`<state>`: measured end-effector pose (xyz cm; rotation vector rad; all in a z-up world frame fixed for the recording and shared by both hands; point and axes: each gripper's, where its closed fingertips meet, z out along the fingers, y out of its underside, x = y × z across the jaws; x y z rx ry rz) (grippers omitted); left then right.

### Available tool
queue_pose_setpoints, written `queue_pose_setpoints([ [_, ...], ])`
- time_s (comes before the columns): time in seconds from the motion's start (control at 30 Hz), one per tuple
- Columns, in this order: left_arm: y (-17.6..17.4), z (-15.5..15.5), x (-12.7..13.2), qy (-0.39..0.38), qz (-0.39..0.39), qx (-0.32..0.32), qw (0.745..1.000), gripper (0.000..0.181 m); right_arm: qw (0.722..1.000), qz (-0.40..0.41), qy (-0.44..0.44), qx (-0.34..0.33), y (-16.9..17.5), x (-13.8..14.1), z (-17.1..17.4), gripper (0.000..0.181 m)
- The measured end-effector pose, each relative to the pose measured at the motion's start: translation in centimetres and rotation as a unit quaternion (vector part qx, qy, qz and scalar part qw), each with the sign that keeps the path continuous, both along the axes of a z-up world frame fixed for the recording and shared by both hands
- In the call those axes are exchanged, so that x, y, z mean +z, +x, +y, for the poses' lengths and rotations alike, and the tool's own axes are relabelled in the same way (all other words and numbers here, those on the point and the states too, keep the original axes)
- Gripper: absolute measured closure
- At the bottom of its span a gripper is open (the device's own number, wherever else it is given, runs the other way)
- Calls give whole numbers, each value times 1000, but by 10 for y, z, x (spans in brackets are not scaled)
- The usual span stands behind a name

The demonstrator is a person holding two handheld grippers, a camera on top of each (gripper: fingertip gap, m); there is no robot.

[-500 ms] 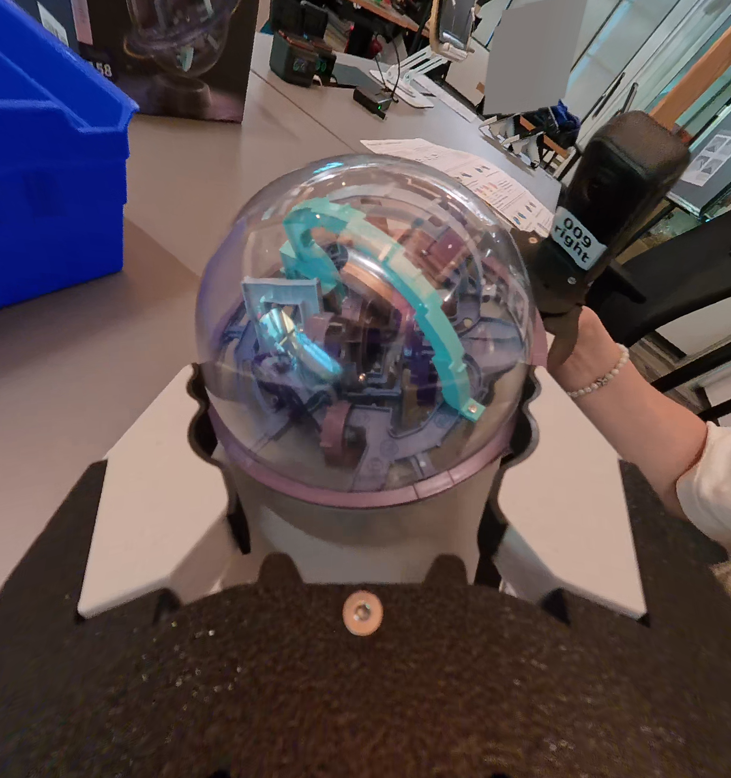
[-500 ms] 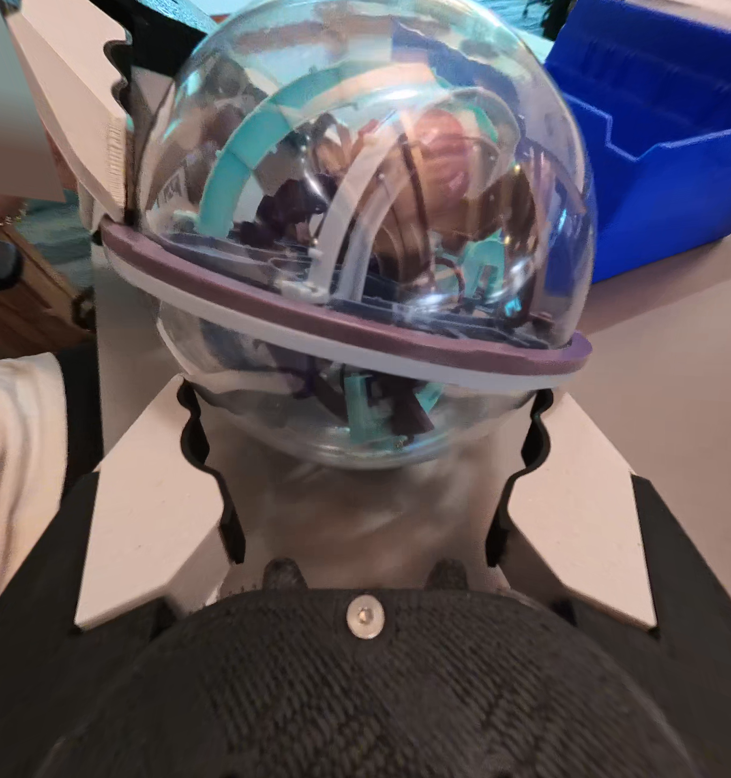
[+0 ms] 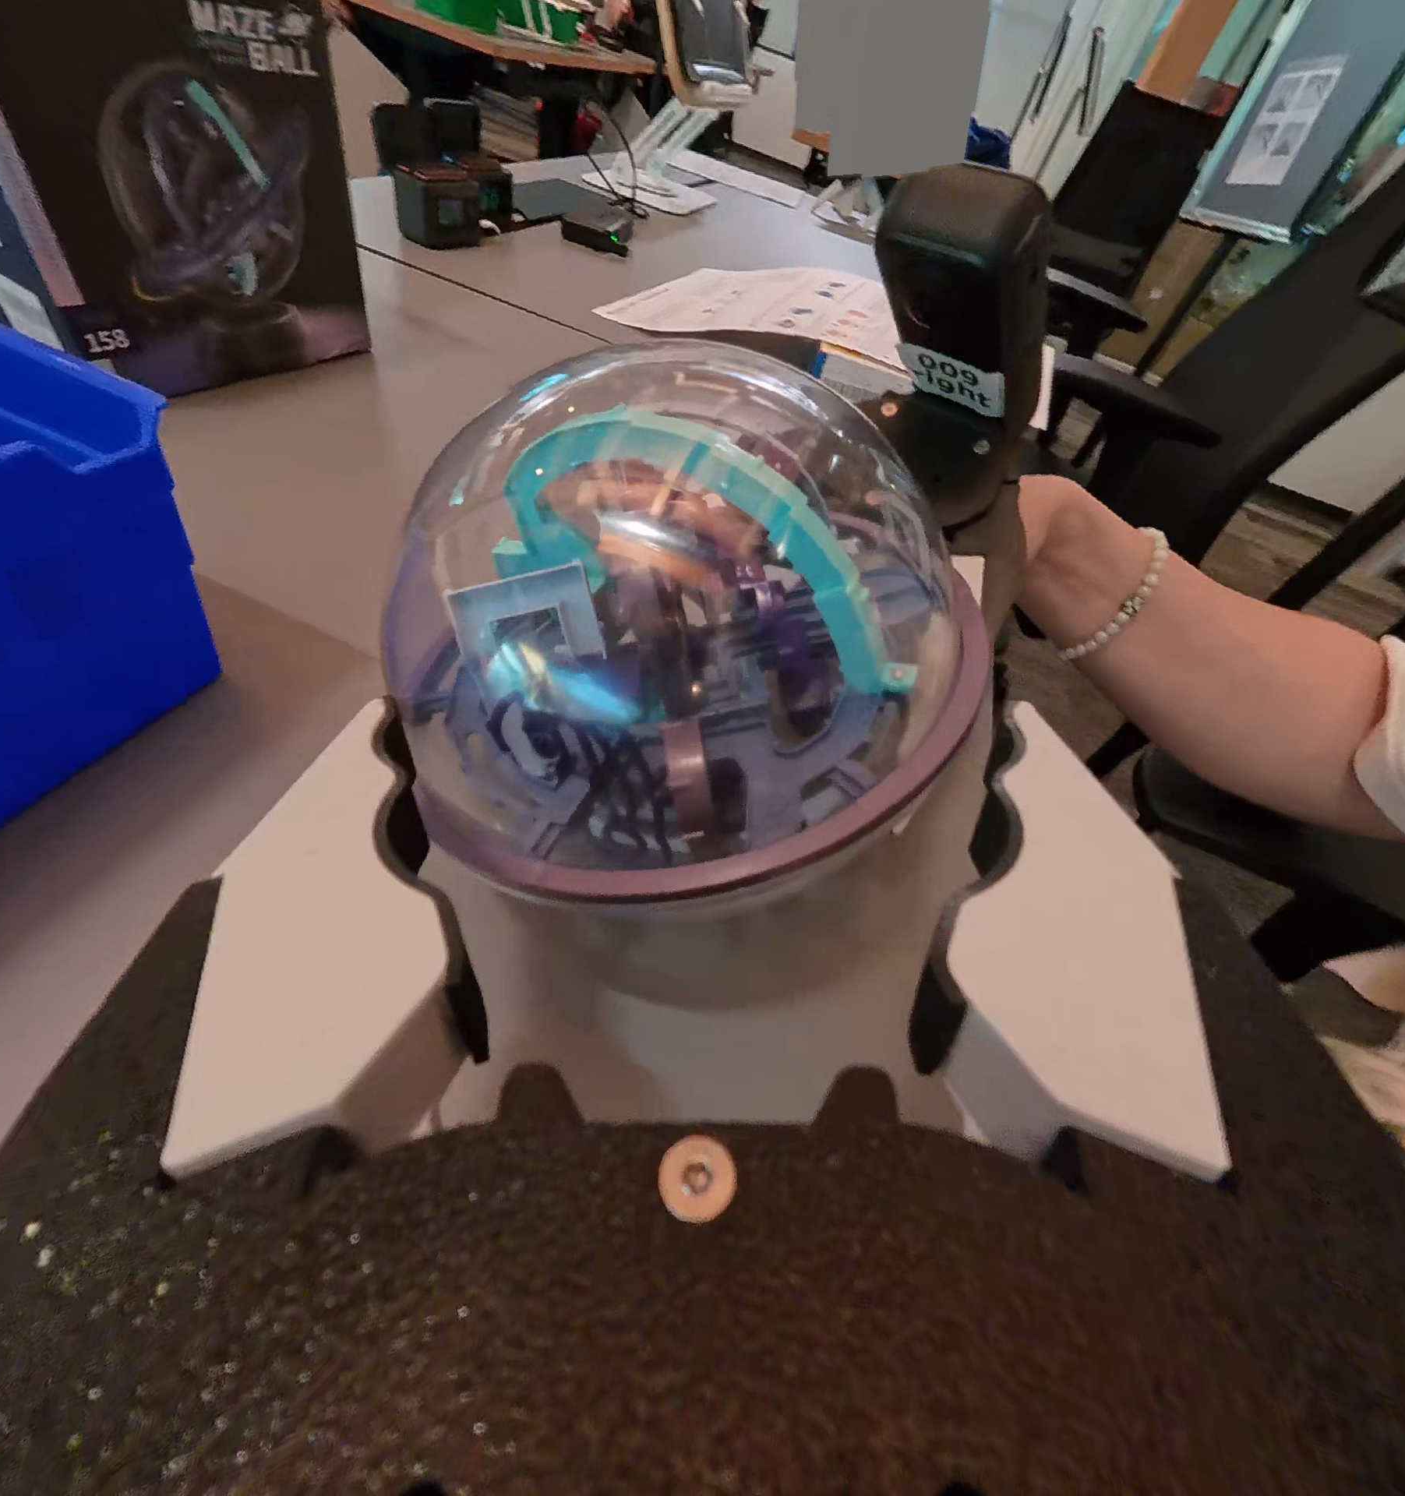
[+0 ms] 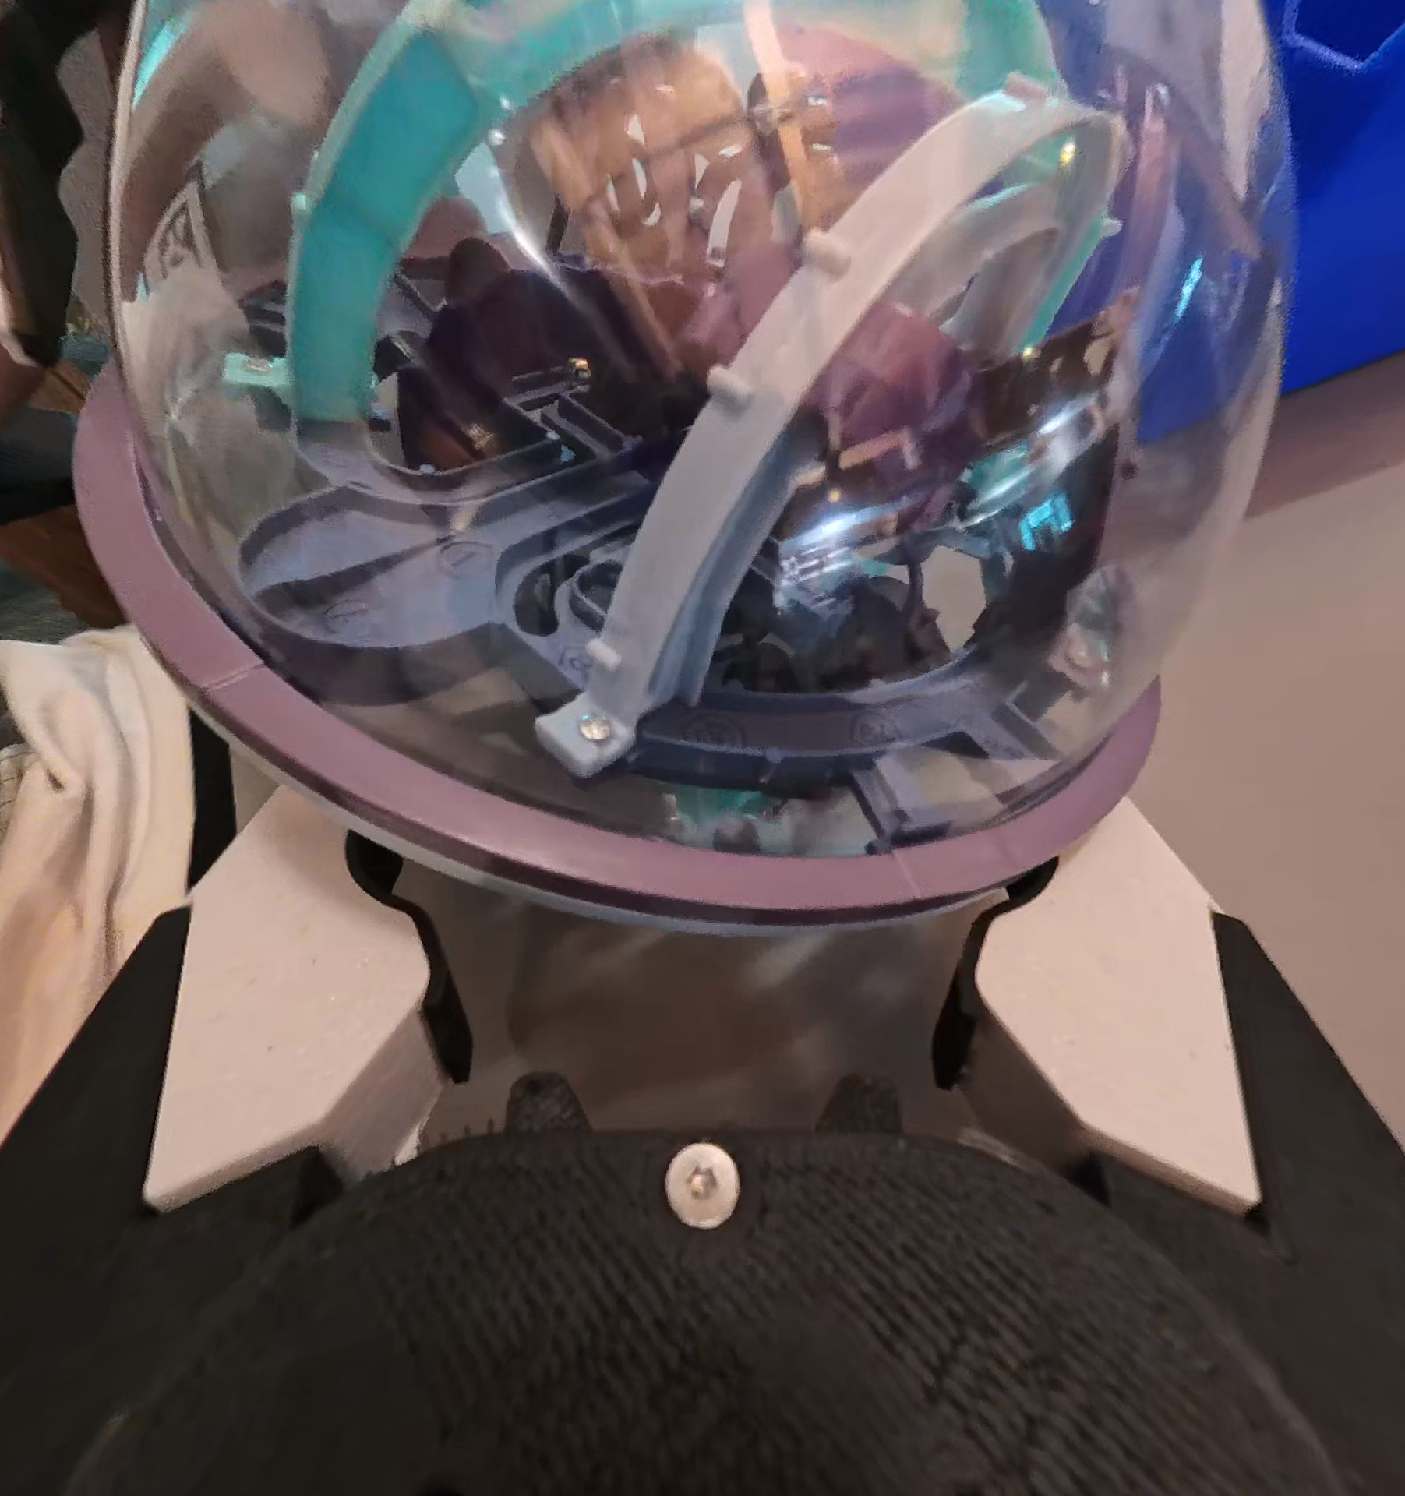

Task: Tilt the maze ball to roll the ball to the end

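Now both grippers — left gripper (image 3: 687, 818), right gripper (image 4: 703, 915) — cradling maze ball (image 3: 683, 615).

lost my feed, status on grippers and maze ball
Left gripper and right gripper both clamp maze ball below its purple rim, held off the table. Inner ball not discernible. Nothing obstructing.

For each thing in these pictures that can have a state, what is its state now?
maze ball: off the table, gripped from two sides, purple band tilted.
left gripper: shut on the maze ball.
right gripper: shut on the maze ball.
blue bin: on the table, open top.
maze ball box: upright behind the bin.
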<state>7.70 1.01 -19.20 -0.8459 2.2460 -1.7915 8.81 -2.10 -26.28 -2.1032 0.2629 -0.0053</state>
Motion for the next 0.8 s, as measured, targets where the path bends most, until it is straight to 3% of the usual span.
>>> queue_pose_setpoints([
  [0.23, -4, 8, -9, 72, -75, -80, 991, 44, 1000, 15, 9, 8, 0, 2, -1, 34],
  [0.37, -1, 11, 8, 97, -166, -108, 975, 43, 999, 19, 37, 9, 1, 11, 1, 53],
  [0.43, 7, 12, 4, 130, -194, -123, 965, 41, 998, 24, 57, 8, 1, 17, 3, 59],
  [0.6, 18, 7, -5, 161, -168, -132, 964, 41, 999, -39, 36, 0, 7, 16, 6, 49],
  [0.7, 22, 3, -7, 167, -162, -114, 966, 41, 996, -86, 9, -12, 14, 12, 2, 46],
  [0.8, 26, 1, -12, 181, -125, -85, 972, 41, 994, -102, 34, -19, 19, 18, 1, 39],
])
